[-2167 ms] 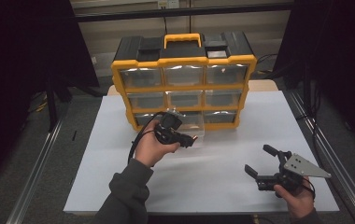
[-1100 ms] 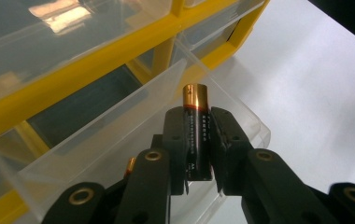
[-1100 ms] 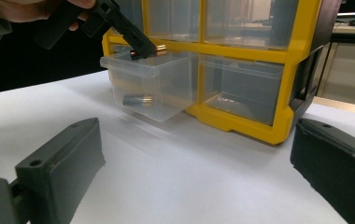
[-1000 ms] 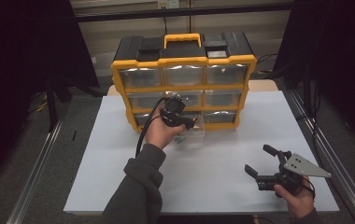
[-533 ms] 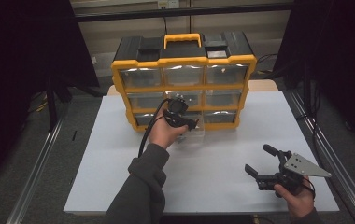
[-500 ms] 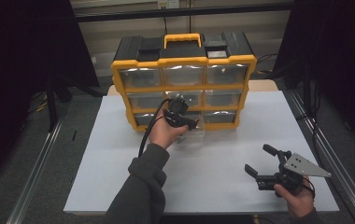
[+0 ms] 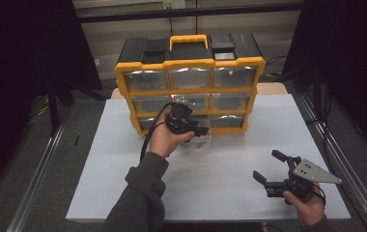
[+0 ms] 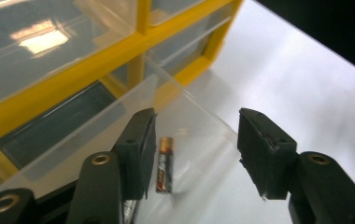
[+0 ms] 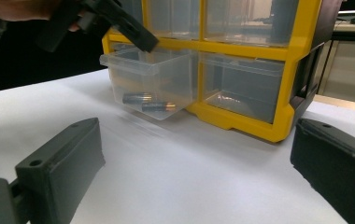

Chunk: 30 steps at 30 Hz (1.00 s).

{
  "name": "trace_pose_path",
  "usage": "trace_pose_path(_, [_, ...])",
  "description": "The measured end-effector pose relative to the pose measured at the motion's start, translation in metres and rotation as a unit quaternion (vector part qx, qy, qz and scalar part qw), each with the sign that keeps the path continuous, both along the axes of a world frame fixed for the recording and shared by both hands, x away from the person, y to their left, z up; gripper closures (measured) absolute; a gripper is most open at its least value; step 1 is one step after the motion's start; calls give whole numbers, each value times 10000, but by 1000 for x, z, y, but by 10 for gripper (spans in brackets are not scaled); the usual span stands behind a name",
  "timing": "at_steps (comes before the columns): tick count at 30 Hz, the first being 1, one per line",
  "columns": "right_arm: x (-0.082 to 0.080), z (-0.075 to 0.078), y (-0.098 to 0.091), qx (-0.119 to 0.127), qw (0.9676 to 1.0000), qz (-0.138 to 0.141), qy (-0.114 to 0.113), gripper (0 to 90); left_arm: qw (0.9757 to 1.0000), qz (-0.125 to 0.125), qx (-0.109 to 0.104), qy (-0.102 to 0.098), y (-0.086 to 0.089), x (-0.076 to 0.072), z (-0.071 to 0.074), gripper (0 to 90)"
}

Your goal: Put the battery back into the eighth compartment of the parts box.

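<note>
A: L gripper [image 7: 198, 131] – where, what state?

B: Held over the pulled-out clear drawer [image 9: 150, 84] in the bottom row, mid column, of the yellow organiser [image 7: 190, 83]. Organiser stands at the far edge of the white tabletop [image 7: 123, 183], about centre. Jaws have just been opening; now part-open, nothing pinched between them. In the left gripper view the pads stand apart w/ the drawer floor visible in the gap.

A: Batteries?

B: Two seen in the right gripper view, lying flat on the drawer floor. One w/ copper end [image 9: 159, 107] nearer the drawer's front wall, a darker one [image 9: 136, 98] just behind it, roughly parallel, close together; can't tell if touching. Left gripper view shows one battery [image 8: 165, 164] lying right below the left-hand pad, not touched by it.

A: Drawer itself?

B: Out of its slot, front tipped down twd the tabletop, rear still in the frame. Neighbouring drawers shut.

A: R gripper [image 7: 273, 171]?

B: Near the tabletop's near-right corner, well apart from the organiser. Person's hand grips it from below, grey three-cornered plate on top. Jaws wide, empty, aimed twd the organiser. In its own view both pads frame bare white tabletop, w/ drawer + L gripper's jaw farther off at upper left.

A: Anything else on the tabletop?

B: Cable loops down from the L gripper beside the sleeve.
</note>
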State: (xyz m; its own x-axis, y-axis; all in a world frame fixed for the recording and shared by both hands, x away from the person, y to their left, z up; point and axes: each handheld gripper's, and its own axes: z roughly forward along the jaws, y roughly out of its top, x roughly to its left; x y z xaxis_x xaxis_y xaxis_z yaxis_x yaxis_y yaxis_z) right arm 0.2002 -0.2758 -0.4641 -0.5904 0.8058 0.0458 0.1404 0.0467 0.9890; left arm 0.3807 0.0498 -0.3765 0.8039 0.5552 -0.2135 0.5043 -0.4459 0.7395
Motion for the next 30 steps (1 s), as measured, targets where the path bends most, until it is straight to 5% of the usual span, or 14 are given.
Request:
trace_pose_path(9, [0,1,2,-74,10000,15,-4,20,9986,-138,-388,-344,30,-23,4,300])
trace_pose_path(23, [0,0,3,-104,9999,-18,17,20,9950,93,-811,-569,86,-48,-23,236])
trace_pose_path(30, [1,0,4,-150,9999,14,15,20,9911,217,-998,-855,114,-58,-33,171])
